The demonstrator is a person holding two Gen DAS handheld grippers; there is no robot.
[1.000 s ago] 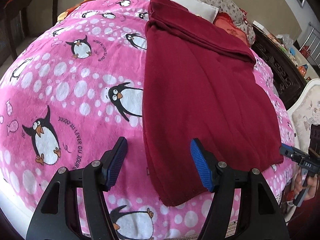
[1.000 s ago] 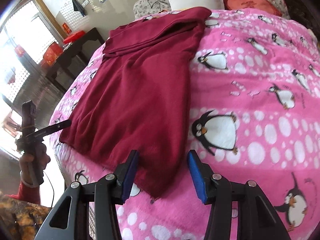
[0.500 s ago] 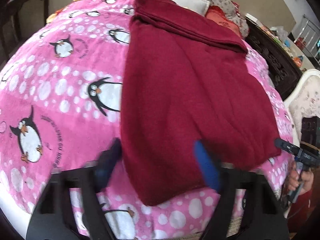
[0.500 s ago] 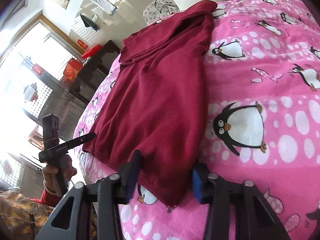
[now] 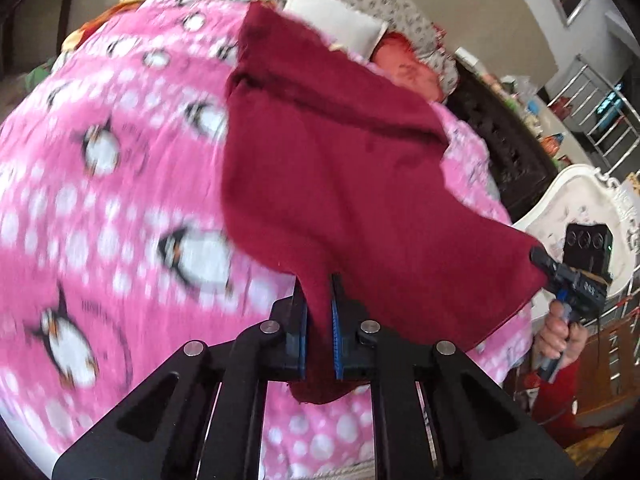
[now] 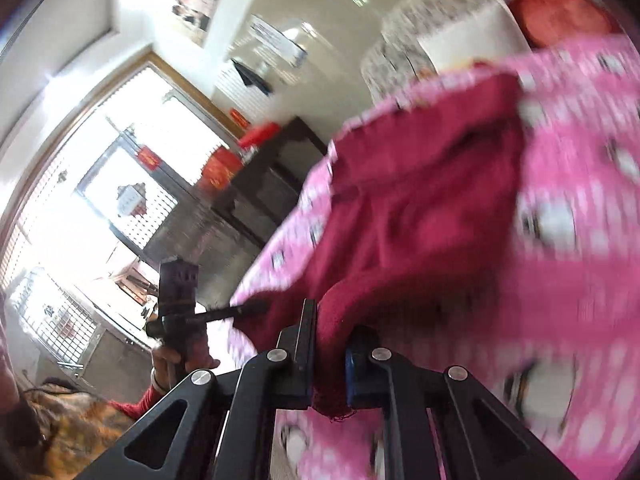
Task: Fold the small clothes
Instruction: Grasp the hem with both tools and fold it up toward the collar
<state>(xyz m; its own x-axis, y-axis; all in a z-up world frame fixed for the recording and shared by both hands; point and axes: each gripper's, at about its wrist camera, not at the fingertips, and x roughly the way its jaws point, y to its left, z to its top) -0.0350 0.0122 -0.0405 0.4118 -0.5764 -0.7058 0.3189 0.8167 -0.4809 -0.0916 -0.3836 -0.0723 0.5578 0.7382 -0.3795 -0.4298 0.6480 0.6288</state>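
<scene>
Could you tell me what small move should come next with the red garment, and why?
Probably carry both near corners toward the pillows: the left gripper and right gripper are each shut on a corner of the garment, whose near edge is off the blanket.

- My left gripper (image 5: 319, 330) is matt black plastic, with bright round metal pins at its joints and ribbed blue pads (image 5: 335, 336) lining the jaws.
- My right gripper (image 6: 329, 364) at the bottom centre of its view has the same matt black frame and shiny pins.
- The dark red garment (image 5: 340, 168) is soft, fuzzy cloth, matt, with a frayed thread at its lower corner.
- The pink penguin blanket (image 5: 120, 200) on the left looks like plush fleece, without sheen.
- The white cushion (image 5: 336, 20) at the top is smooth plain fabric.
- The dark cabinet (image 6: 276, 176) mid-frame in my right view is polished wood.
- The rack (image 5: 600, 112) at the right edge is shiny metal tubing.
</scene>
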